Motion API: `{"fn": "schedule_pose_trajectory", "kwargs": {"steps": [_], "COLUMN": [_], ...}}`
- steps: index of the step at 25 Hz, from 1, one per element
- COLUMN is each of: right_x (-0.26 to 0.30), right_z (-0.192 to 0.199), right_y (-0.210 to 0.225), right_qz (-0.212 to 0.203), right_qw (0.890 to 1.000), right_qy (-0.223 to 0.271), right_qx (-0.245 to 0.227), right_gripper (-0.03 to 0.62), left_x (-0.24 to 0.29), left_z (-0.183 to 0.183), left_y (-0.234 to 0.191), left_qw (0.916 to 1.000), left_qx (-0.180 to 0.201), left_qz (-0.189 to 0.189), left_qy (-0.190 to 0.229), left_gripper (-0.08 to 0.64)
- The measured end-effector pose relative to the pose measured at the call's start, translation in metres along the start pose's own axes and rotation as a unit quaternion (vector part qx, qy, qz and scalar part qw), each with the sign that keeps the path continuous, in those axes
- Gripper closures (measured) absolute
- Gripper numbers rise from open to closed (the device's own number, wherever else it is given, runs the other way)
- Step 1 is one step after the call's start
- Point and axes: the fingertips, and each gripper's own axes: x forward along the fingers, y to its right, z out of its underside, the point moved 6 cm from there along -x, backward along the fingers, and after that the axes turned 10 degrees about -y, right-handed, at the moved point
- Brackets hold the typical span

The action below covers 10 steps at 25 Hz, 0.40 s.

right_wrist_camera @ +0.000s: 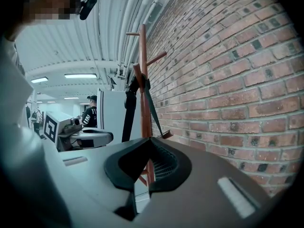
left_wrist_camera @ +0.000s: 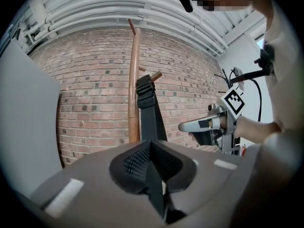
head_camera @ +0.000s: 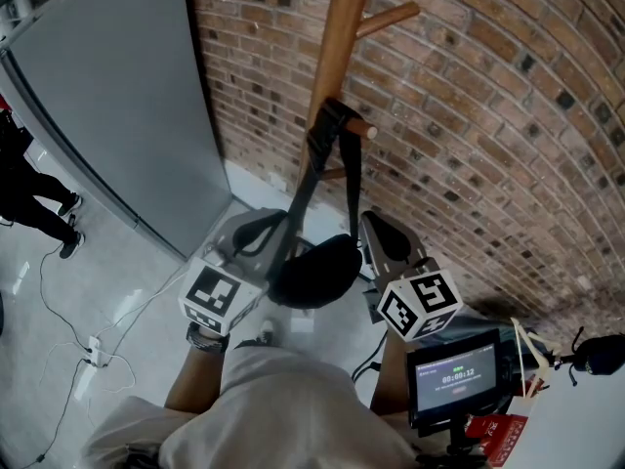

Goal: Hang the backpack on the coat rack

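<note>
The wooden coat rack [head_camera: 342,37] stands against the brick wall. A black backpack strap [head_camera: 334,130] is looped over one of its pegs, and the dark backpack body [head_camera: 314,270] hangs below, between my two grippers. My left gripper [head_camera: 269,225] is shut on a black strap of the backpack [left_wrist_camera: 156,184], which runs between its jaws. In the left gripper view the strap [left_wrist_camera: 148,108] rises to the rack [left_wrist_camera: 135,89]. My right gripper [head_camera: 369,221] sits just right of the bag, shut with nothing between its jaws. Seen from the right gripper [right_wrist_camera: 148,140], the rack [right_wrist_camera: 143,80] is straight ahead.
The brick wall [head_camera: 488,115] is close on the right. A tall grey panel [head_camera: 117,96] stands to the left of the rack. A person [head_camera: 29,193] stands at the far left, with cables [head_camera: 93,350] on the floor. A small screen device [head_camera: 454,379] sits at lower right.
</note>
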Motion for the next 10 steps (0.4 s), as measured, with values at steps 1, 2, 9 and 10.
{"fn": "schedule_pose_trajectory", "kwargs": {"steps": [1, 2, 9, 10], "right_x": [0.0002, 0.0005, 0.0015, 0.0015], "right_z": [-0.0002, -0.0005, -0.0017, -0.0019], "right_y": [0.0, -0.0002, -0.0003, 0.0], "right_qz": [0.001, 0.001, -0.001, -0.002], "right_qw": [1.0, 1.0, 1.0, 1.0], "right_qy": [0.001, 0.001, 0.002, 0.002], "right_qx": [0.0, -0.001, -0.002, -0.001], "right_gripper": [0.592, 0.592, 0.592, 0.592], "left_x": [0.0001, 0.0001, 0.0, 0.0001], "left_z": [0.0, 0.0006, 0.0017, 0.0022], "left_y": [0.0001, 0.0, -0.002, -0.0021], "left_qw": [1.0, 1.0, 1.0, 1.0], "left_qx": [0.0, 0.0, -0.005, -0.005], "left_qz": [0.0, 0.001, 0.001, 0.001], "left_qy": [0.0, 0.0, 0.003, 0.002], "left_gripper": [0.56, 0.56, 0.56, 0.56]}}
